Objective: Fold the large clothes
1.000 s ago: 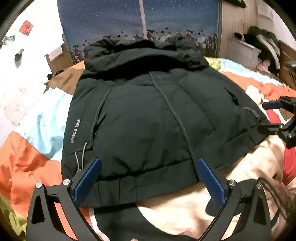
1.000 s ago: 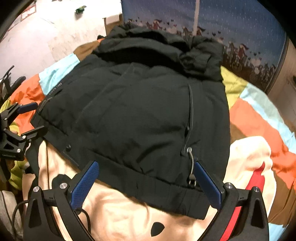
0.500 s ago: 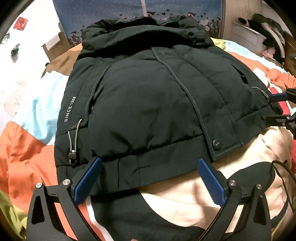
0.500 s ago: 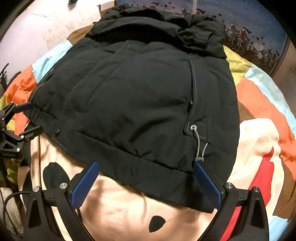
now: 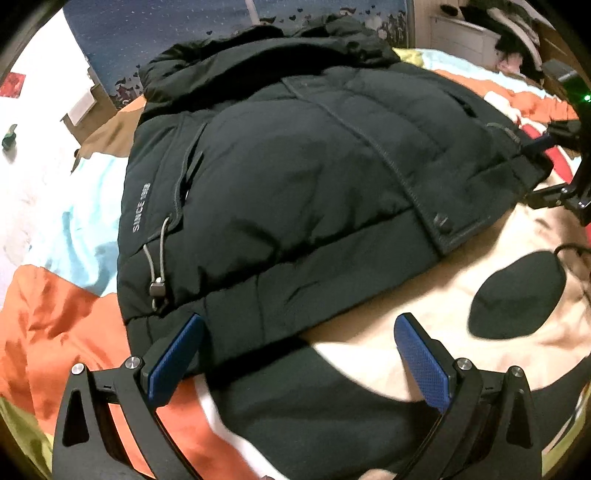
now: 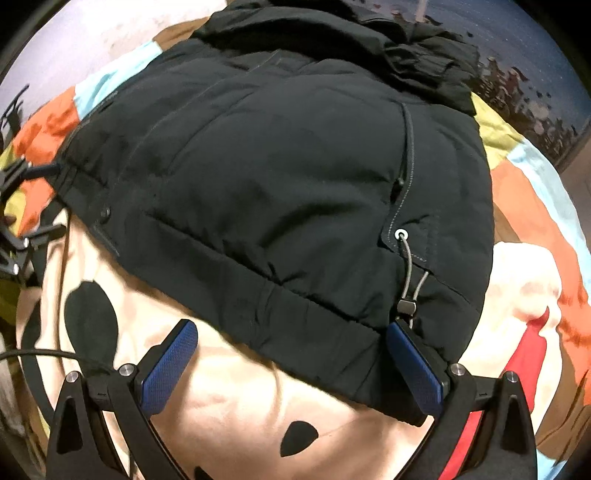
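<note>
A black puffer jacket (image 5: 295, 177) lies flat on a bed, hood at the far end and hem towards me; it also shows in the right wrist view (image 6: 280, 177). My left gripper (image 5: 297, 336) is open at the hem's left corner, its left pad just under the hem by the drawstring toggle (image 5: 158, 290). My right gripper (image 6: 291, 341) is open at the hem's right corner, its right pad against the hem below the other toggle (image 6: 406, 306). Each gripper shows at the edge of the other's view: the right one (image 5: 550, 170) and the left one (image 6: 29, 206).
The bed carries a patchwork cover (image 5: 55, 314) of orange, light blue, cream and red with black shapes. A cable (image 6: 44, 354) lies on it by my right gripper. A blue headboard (image 5: 177, 44) stands behind, with drawers and clothes (image 5: 491, 33) at the right.
Both grippers have moved forward and down towards the jacket's hem, each nearing its own corner. The jaws have stayed open and the jacket has not moved.
</note>
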Available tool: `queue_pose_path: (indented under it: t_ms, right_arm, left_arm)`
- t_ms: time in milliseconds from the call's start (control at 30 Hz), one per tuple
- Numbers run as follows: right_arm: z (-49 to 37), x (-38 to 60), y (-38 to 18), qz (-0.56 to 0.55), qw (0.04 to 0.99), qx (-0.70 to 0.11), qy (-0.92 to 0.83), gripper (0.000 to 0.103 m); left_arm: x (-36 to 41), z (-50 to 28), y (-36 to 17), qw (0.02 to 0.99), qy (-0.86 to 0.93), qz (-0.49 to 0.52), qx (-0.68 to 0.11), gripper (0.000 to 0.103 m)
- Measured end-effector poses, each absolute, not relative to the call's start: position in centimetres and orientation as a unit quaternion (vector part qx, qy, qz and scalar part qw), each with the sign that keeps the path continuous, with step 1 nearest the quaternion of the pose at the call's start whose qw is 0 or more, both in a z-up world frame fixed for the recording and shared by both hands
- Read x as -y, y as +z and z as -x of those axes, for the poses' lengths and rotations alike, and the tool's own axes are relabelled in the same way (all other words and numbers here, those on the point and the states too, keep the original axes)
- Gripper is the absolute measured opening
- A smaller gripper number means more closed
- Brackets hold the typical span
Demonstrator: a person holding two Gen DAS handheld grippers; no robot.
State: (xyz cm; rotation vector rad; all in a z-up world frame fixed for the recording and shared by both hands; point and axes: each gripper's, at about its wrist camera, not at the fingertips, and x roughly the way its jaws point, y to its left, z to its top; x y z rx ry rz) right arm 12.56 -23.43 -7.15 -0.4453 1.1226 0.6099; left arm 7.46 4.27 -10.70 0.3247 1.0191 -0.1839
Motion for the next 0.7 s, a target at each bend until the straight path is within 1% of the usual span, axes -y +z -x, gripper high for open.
queue_pose_path:
  t_ms: [233, 467, 700]
  right_arm:
    - [-11.9, 22.8, -8.1, 0.255, 0.772, -0.507, 0.286, 0.103]
    - [-12.3, 22.8, -7.9, 0.237, 0.774, -0.514, 0.286, 0.103]
    - [-13.5, 22.6, -7.2, 0.210, 0.778, -0.517, 0.287, 0.103]
  left_arm:
    - [-5.2, -7.2, -11.9, 0.853, -0.074, -0.209, -0.473, 0.101]
    - [-4.8, -7.4, -13.2, 0.850, -0.042, -0.279, -0.445, 0.101]
    - [-3.2, -7.2, -14.6, 0.841, -0.018, -0.386, -0.378, 0.102]
